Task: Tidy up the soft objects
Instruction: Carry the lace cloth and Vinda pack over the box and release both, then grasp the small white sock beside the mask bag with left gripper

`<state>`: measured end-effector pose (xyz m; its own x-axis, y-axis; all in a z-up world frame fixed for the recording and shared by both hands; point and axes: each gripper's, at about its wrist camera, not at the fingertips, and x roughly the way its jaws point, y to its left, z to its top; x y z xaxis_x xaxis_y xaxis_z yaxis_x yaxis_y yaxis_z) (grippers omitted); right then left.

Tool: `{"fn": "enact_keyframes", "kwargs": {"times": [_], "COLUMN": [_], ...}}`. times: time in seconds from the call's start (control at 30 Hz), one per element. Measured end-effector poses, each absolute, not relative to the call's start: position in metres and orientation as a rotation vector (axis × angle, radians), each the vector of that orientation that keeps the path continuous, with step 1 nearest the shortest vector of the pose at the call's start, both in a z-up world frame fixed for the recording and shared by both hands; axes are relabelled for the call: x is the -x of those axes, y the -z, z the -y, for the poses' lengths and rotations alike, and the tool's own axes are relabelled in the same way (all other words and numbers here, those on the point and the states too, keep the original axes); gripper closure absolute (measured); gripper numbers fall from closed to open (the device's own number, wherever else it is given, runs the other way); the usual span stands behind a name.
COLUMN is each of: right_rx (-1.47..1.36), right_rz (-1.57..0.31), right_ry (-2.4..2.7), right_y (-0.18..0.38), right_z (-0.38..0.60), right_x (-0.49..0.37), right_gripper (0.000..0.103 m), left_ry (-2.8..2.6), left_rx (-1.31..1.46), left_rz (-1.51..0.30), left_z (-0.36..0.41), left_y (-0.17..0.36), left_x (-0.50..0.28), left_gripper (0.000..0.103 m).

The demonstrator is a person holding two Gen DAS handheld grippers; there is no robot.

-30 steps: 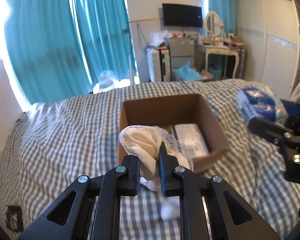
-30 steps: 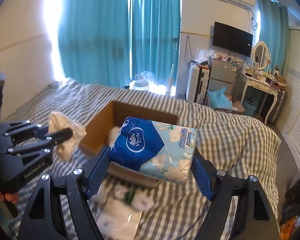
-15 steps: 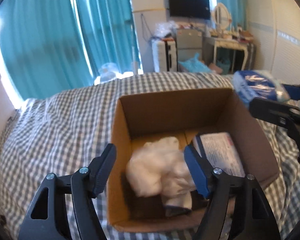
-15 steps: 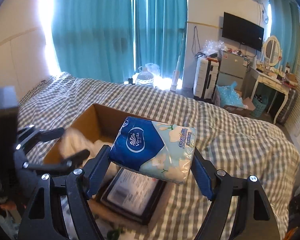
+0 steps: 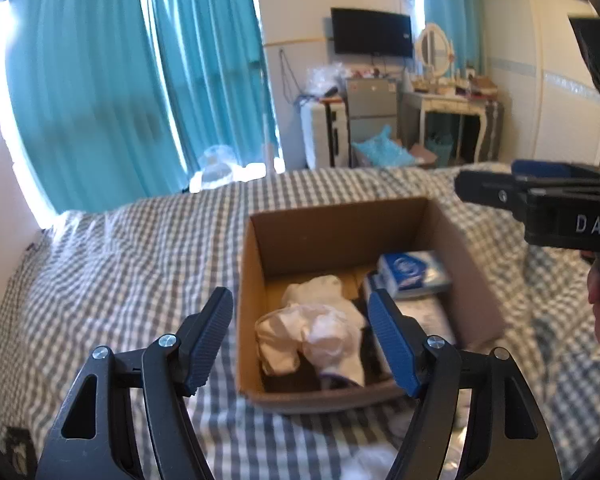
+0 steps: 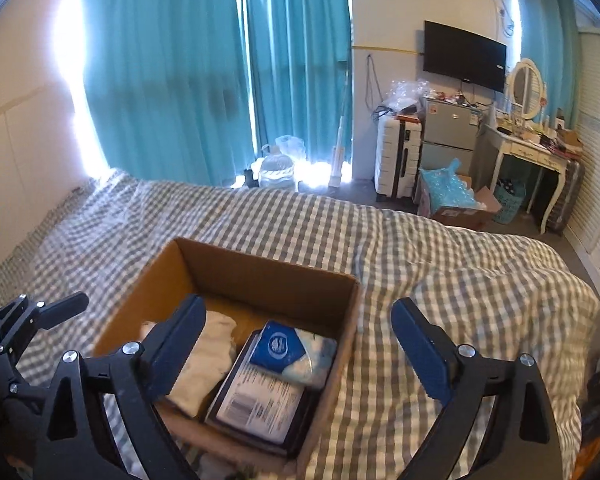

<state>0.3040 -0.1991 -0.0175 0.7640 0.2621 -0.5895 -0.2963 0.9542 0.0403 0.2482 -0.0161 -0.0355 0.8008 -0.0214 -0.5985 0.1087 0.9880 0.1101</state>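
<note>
In the lower middle of the left wrist view, the left gripper (image 5: 300,340) hangs with fingers spread and empty over the white cloth (image 5: 316,328), crumpled in the cardboard box (image 5: 252,280) on the bed (image 5: 120,260). Right of the cloth, the tissue pack (image 6: 292,354) lies flat, its long axis running toward the frame's right edge, below the right gripper (image 6: 296,344), likewise released. Both drops look done; the next move likely calls for fetching another soft item.

A home bedroom: a bed (image 6: 440,248) under a grey checked cover fills the foreground, teal curtains (image 6: 172,72) hang over a bright window, a television (image 6: 464,56) is fixed to the wall, and a white dressing table (image 6: 536,152) with an oval mirror (image 6: 526,88) stands beside a suitcase (image 6: 396,160) and small fridge (image 6: 450,132).
</note>
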Motion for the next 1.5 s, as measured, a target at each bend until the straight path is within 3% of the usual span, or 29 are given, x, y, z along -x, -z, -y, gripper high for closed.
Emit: {"fn": "enact_keyframes", "kwargs": {"times": [0.13, 0.27, 0.4, 0.63, 0.9, 1.23, 1.5], "right_rx": [0.089, 0.108, 0.114, 0.169, 0.201, 0.124, 0.033], "right_rz": [-0.6, -0.53, -0.53, -0.518, -0.621, -0.786, -0.894], "right_ry": [-0.281, -0.268, -0.312, -0.323, -0.335, -0.256, -0.227], "right_y": [-0.017, -0.066, -0.102, -0.114, -0.026, 0.104, 0.14], "right_z": [0.208, 0.218, 0.22, 0.223, 0.233, 0.248, 0.262], "right_x": [-0.265, -0.211, -0.165, -0.088, -0.069, -0.097, -0.114], "right_gripper": [0.007, 0.0, 0.0, 0.0, 0.0, 0.0, 0.0], "left_ry": [0.069, 0.04, 0.019, -0.006, 0.012, -0.033, 0.011], "left_rx": [-0.122, -0.12, -0.116, -0.14, -0.075, -0.03, -0.065], "left_rz": [-0.612, -0.561, -0.506, -0.452, -0.559, -0.723, -0.831], "left_z": [0.013, 0.01, 0.004, -0.004, -0.003, 0.027, 0.044], "left_y": [0.003, -0.042, -0.083, -0.115, -0.055, 0.077, 0.141], "left_x": [-0.217, -0.178, -0.138, -0.079, -0.07, -0.088, -0.088], "left_gripper": [0.03, 0.023, 0.018, 0.014, 0.015, 0.015, 0.015]}}
